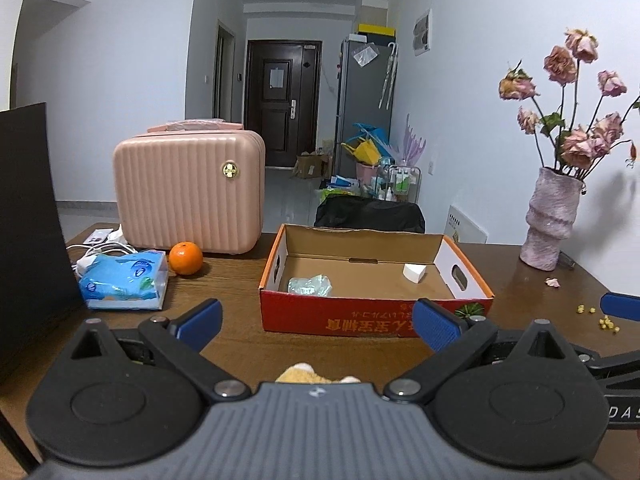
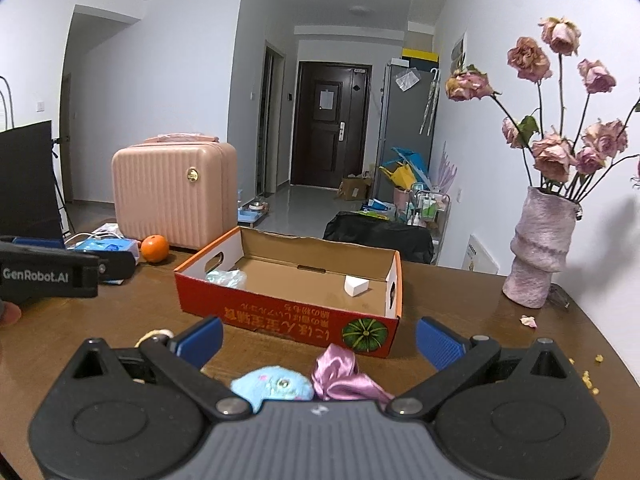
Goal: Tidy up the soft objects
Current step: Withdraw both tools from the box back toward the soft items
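Worktop: dark wood; far edge runs behind the box and vase, right edge curves past scattered yellow bits.
Box: open red cardboard carton, mid-worktop, top free of cover; holds a crumpled clear bag at its left end and a white block toward the right.
Open room: bare wood between box front and both tools; bare strip between box and vase.
Left side: pink case, orange and tissue pack crowd the far left.
Soft objects: blue plush and pink satin cloth touching, on the worktop before the box's front wall; a yellow plush shows just over the left tool's body.
Left tool: level, facing the box, fingers wide apart, nothing between them.
Right tool: level, angled at the box's right corner, fingers wide apart, nothing gripped, above the plush and cloth.
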`<state>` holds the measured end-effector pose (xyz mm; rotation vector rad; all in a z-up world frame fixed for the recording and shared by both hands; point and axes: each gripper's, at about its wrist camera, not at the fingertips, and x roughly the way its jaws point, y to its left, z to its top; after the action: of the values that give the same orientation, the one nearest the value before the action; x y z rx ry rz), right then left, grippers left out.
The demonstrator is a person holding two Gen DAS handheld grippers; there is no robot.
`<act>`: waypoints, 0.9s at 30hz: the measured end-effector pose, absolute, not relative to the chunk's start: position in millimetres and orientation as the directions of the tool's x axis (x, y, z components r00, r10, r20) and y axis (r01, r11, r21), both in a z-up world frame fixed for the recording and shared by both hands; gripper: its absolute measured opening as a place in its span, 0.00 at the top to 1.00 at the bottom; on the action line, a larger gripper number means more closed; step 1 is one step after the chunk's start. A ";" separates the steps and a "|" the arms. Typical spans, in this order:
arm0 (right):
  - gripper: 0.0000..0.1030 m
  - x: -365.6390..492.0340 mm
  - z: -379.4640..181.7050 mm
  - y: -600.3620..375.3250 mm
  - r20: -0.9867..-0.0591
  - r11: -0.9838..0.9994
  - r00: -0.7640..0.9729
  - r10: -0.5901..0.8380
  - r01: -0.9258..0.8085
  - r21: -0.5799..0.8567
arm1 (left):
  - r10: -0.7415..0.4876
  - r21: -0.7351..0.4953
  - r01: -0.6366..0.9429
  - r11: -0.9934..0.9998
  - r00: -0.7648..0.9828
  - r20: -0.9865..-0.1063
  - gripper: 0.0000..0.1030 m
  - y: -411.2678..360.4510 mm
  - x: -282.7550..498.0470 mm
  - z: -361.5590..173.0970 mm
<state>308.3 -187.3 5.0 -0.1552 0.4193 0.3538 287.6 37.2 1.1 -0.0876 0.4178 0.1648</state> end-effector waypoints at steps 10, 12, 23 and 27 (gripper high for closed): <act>0.00 255.6 2.5 -196.8 -0.423 0.935 0.861 0.283 -0.347 -0.079 | 0.134 -0.058 -0.171 0.983 0.906 -0.402 0.00 27.2 235.2 -1.2; 0.00 245.9 1.2 -198.1 -0.425 0.937 0.863 0.273 -0.338 -0.084 | 0.131 -0.062 -0.169 0.984 0.908 -0.398 0.00 25.7 224.0 -1.5; 0.00 189.3 -2.4 -208.0 -0.409 0.948 0.880 0.241 -0.303 -0.093 | 0.121 -0.066 -0.158 0.985 0.916 -0.383 0.00 17.9 171.8 -1.9; 0.00 170.2 -6.5 -210.3 -0.412 0.956 0.884 0.220 -0.279 -0.088 | 0.112 -0.086 -0.156 0.984 0.916 -0.385 0.00 16.1 153.4 -4.7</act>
<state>170.2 -210.3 -6.5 -0.1469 0.4112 0.2607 153.4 16.1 -4.7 -0.1155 0.3885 0.1382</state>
